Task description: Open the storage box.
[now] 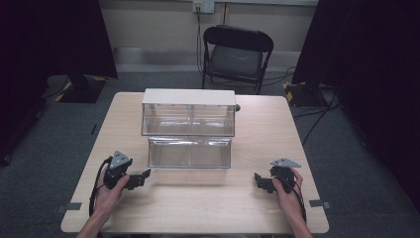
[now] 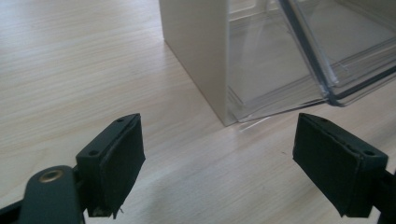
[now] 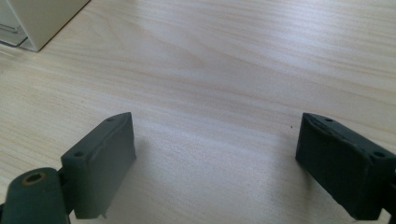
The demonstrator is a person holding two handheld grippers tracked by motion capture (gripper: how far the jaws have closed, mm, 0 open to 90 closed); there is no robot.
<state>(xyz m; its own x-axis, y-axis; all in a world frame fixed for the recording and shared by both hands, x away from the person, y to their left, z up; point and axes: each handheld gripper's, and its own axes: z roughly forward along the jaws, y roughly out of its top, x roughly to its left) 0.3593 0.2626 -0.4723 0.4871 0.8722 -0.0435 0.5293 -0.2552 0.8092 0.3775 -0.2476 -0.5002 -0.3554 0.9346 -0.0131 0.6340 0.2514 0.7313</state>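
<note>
— Two tongs, what state? Left tongs (image 1: 144, 174) gaped wide and empty near the surface's (image 1: 208, 203) front-left corner.
— Drawer unit (image 1: 188, 119) sat mid-surface, toward the back edge; its clear drawer (image 1: 189, 152) looked light, slick, brittle, best gripped by the front lip. Right tongs (image 1: 258, 179) also gaped empty, front-right.

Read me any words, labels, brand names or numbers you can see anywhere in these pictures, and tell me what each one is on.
None can be read.
The clear drawer cabinet, its pulled-out drawer, the wooden table and both grippers, left and right, carry no visible print.
The wall outlet is too small to show any marking.
</note>
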